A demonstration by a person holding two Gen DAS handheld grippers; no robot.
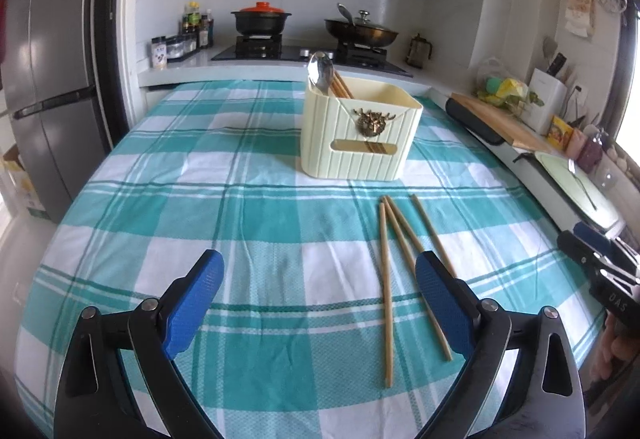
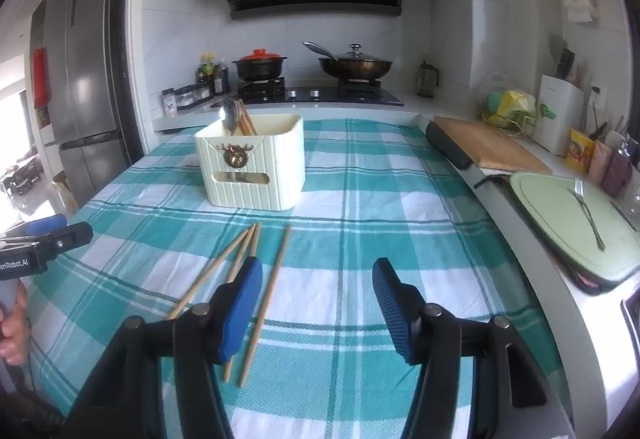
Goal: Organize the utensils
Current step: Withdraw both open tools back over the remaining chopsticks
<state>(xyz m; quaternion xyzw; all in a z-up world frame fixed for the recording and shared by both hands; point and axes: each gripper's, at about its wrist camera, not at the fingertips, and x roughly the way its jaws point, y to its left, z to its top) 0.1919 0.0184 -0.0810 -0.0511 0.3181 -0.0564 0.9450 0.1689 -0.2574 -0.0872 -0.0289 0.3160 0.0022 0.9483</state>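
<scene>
Hovering over the teal-and-white checked tablecloth (image 1: 260,239), your left gripper (image 1: 319,303) had its blue pads spread wide with only cloth between them. Your right gripper (image 2: 317,303) also stood apart and empty, its left pad (image 2: 240,311) lying in front of the loose chopsticks in its own view. Those wooden chopsticks (image 1: 394,271) lay flat on the cloth, three close together and fanning out toward you, a fourth just to their right. In the left view the right pad (image 1: 444,307) covered part of that fourth stick; whether it touched I could not tell. Each tool showed at the edge of the other's camera, with part of your hand (image 2: 12,331) on the handle.

Beyond the sticks stood the cream ribbed utensil holder (image 1: 360,135) with a brass ornament, upright on the cloth, holding a metal spoon (image 1: 320,69) and more chopsticks (image 1: 342,83) leaning in its back left corner. To the right, off the cloth, a fork (image 2: 588,211) lay on a pale green board (image 2: 560,223), with a wooden cutting board (image 2: 488,147) farther back. Farthest away, the stove (image 2: 320,93) carried a red-lidded pot (image 2: 260,65) and a lidded wok (image 2: 356,65).
</scene>
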